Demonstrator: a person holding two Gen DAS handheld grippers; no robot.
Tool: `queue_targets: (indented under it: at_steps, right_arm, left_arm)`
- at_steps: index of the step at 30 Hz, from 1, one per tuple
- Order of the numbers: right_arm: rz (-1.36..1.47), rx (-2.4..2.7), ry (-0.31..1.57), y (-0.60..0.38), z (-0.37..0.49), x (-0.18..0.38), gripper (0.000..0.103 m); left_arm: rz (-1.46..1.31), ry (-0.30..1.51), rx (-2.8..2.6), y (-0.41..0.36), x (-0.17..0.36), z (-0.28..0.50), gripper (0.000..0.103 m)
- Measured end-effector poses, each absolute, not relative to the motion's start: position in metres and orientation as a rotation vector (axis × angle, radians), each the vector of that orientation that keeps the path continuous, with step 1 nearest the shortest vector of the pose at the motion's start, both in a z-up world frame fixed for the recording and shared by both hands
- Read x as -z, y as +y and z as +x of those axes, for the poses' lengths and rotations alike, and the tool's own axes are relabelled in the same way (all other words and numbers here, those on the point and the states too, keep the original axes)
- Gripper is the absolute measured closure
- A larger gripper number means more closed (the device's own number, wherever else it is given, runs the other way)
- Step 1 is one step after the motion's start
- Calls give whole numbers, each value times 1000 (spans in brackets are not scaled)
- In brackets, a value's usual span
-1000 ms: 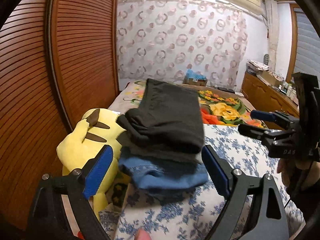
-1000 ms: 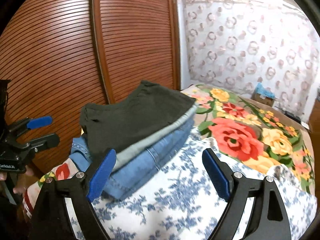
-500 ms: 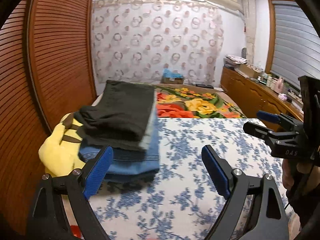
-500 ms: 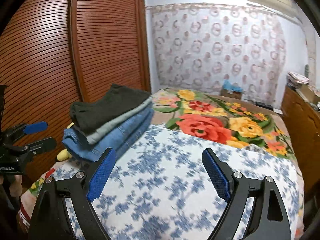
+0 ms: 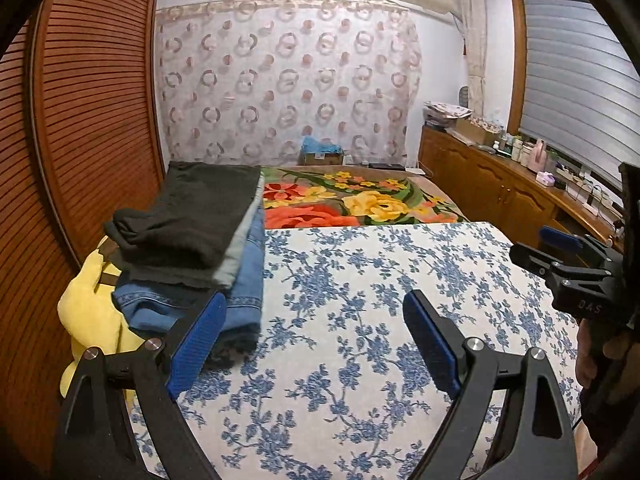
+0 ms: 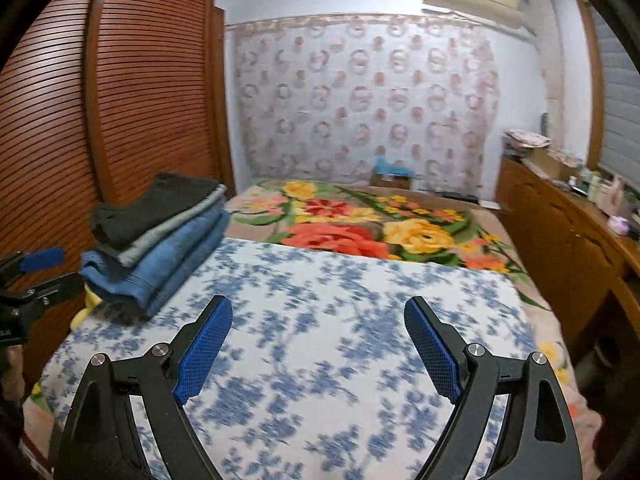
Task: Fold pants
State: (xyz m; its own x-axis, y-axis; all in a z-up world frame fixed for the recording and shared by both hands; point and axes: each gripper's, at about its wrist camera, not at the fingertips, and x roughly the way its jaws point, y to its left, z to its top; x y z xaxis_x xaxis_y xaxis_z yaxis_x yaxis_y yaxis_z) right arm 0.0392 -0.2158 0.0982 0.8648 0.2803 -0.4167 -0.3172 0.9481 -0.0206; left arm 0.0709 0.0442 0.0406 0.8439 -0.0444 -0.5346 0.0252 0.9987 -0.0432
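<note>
Left wrist view shows you the folded pants (image 5: 188, 248) stacked at the left edge of the bed, against the wooden wardrobe doors (image 5: 96, 100): count four garments, a dark one on top, a thin grey one under it, and what look like two blue denim pairs beneath. The stack partly rests on one yellow plush toy (image 5: 90, 312). No unfolded pants lie on the blue-flowered sheet (image 5: 360, 320), so judge the stack done and look elsewhere for the next pair; none is in view here. Your left gripper (image 5: 316, 344) has its jaws spread wide with nothing between them, and your right gripper (image 6: 318, 346) is likewise released and empty. When you bring the next pair, lay it flat on the open sheet, well apart from the stack, and keep both grippers low so you don't nudge the pile off the toy. Beyond the sheet lies one floral blanket (image 5: 360, 200).
</note>
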Motion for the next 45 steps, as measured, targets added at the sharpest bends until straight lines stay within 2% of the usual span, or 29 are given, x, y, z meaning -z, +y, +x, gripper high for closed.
queue_targets:
  at_steps: [14, 32, 45]
  right_arm:
    - [-54, -249, 415, -206, 2, -100, 14]
    - [-3, -229, 343, -225, -30, -101, 14]
    - [3, -217, 300, -229, -36, -93, 14]
  left_arm:
    - [-21, 556, 68, 13, -38, 61, 13]
    - [-14, 485, 85, -6, -78, 30, 13]
    - [-9, 444, 76, -6, -89, 17, 13]
